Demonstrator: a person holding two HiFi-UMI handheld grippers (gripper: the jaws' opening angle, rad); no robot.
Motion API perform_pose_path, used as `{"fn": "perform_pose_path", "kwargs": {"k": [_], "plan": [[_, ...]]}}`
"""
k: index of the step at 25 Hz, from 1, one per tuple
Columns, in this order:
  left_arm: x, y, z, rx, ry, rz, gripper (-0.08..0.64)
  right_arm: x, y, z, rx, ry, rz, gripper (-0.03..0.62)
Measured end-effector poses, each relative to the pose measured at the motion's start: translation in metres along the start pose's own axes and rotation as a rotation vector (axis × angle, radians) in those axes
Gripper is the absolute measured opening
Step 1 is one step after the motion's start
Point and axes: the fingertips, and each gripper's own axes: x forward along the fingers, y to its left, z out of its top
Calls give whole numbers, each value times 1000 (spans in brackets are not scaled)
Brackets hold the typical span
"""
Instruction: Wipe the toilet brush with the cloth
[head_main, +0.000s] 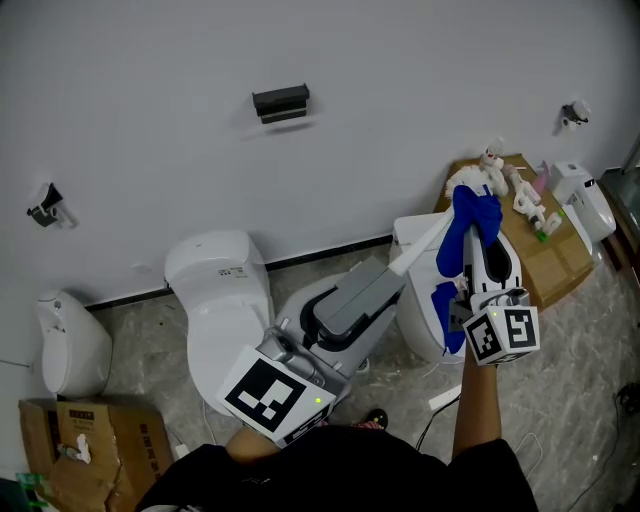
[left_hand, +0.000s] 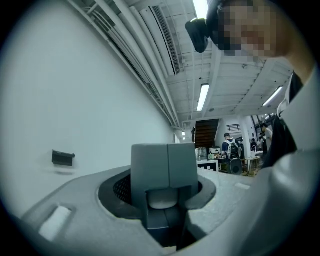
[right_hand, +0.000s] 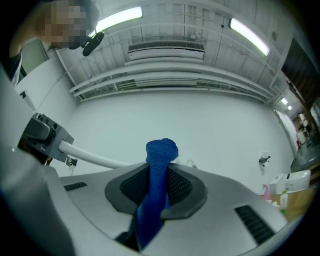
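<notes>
The left gripper (left_hand: 167, 162) is clamped shut on the white handle of the brush (head_main: 420, 245). In the head view the handle runs from that gripper toward 2 o'clock. The right gripper (right_hand: 161, 167) sits at 5 o'clock of the handle's far end and points to 12. Its jaws pinch the blue cloth (head_main: 470, 215), which is bunched over the far end and hangs toward 6 o'clock.
</notes>
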Motion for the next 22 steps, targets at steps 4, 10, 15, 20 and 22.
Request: {"fn": "perform_pose_path", "kwargs": {"k": [4, 10, 15, 20, 22], "plan": [[2, 4, -3, 9, 6, -11, 183, -10, 10, 5, 15, -10, 17, 67], [10, 2, -9, 45, 35, -19, 183, -27, 18, 5, 36, -12, 26, 67], [16, -1, -10, 46, 37, -38, 183, -38, 25, 2, 38, -2, 33, 67], [20, 7, -10, 69, 55, 9, 183, -44, 37, 3, 22, 2, 54, 67], [19, 14, -9, 74, 54, 18, 183, -43, 45, 0, 13, 21, 65, 67]]}}
